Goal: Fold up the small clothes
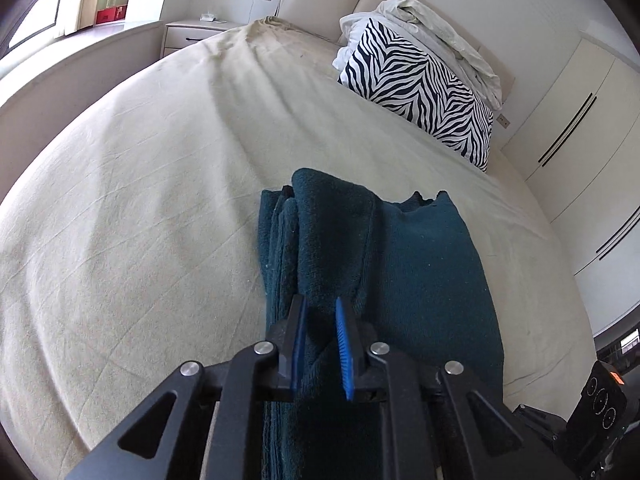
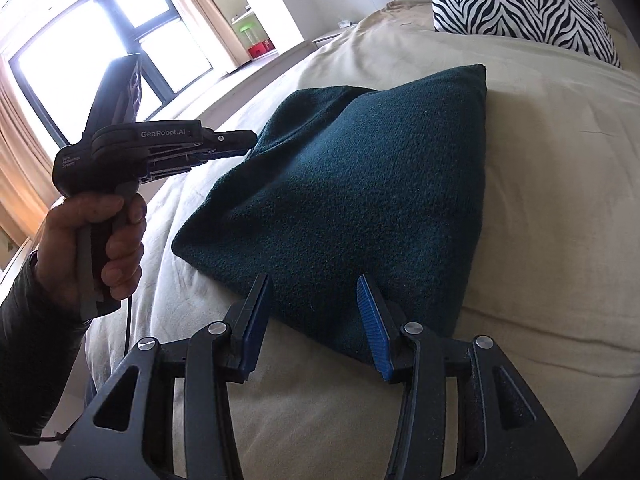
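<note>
Already half folded, the dark teal knit garment [image 2: 360, 200] lies on the bed [image 2: 540, 240] near its foot edge, long axis toward the zebra pillow [image 2: 520, 0]. Left tongs [image 1: 320, 332] pinch a raised fold; right tongs [image 2: 316, 320] gape, straddling its near edge.

left gripper [image 2: 240, 142]: black, white "GenRobot.AI" lettering, thin cable | right gripper [image 2: 312, 316]: black, blue ribbed pads, silver screws | sleeve [image 2: 36, 344]: dark

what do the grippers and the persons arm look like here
Both grippers are matte black with angular linkage arms, silver round pivot screws and ribbed blue pads. The left gripper has white "GenRobot.AI" lettering, a pistol-style handle and a thin dark cable. The left hand emerges from a dark sleeve.
</note>
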{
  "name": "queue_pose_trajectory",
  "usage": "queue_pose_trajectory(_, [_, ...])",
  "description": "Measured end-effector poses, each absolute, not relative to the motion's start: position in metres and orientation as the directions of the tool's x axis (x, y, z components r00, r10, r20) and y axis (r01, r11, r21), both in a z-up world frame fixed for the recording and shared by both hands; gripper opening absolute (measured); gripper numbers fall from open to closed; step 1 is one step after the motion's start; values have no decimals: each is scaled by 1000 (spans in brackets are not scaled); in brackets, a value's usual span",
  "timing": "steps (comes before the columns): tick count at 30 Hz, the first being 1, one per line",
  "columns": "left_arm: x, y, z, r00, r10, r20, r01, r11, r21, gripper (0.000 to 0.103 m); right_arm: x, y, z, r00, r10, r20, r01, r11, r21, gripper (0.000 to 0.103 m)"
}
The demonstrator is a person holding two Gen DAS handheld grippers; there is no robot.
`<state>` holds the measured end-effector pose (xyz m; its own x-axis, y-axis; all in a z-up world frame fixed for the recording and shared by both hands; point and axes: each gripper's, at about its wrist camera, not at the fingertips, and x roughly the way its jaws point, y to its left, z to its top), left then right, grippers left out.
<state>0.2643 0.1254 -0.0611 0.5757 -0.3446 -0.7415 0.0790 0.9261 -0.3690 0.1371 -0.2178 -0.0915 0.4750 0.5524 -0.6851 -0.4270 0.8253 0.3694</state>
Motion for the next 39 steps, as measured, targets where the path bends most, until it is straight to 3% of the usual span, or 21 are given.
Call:
queue_pose_trajectory(2, [267,121,-66,563,-335,-755,85,933,-351,35,138,-218,-94,475,556,-682,-424,823,376,43])
queue_pose_trajectory(5, [271,117,-72,556,-312,-771,81,943,-323,36,138,-218,-96,476,558,-680,-421,823,381,43])
queue_pose_trajectory(8, [278,117,-76,552,-310,-774,74,943,-325,36,138,-218,-96,479,559,-677,-421,823,382,43])
queue_pose_trajectory(12, [284,112,-78,545,-306,-781,83,946,-313,9,138,-218,-97,481,561,-674,-418,822,386,43])
queue_pose_trajectory(20, [298,136,-63,584,-316,-748,49,933,-356,8,144,-213,-90,496,553,-670,-415,829,376,43])
queue_pose_trajectory(24, [297,129,-82,572,-269,-775,54,955,-292,8,159,-200,-105,447,546,-708,-393,831,393,43])
queue_pose_trajectory(28, [286,141,-90,599,-294,-745,29,938,-347,8,153,-193,-107,453,542,-708,-390,834,389,44])
queue_pose_trajectory(34, [272,140,-90,624,-259,-737,39,953,-302,11,147,-189,-108,443,536,-719,-415,833,365,44])
queue_pose_trajectory(36, [266,142,-83,635,-216,-742,9,962,-273,23,145,-197,-97,439,570,-694,-418,814,404,44])
queue_pose_trajectory(39, [248,145,-59,684,-104,-722,-50,981,-189,21,138,-224,-71,515,595,-617,-418,803,425,44])
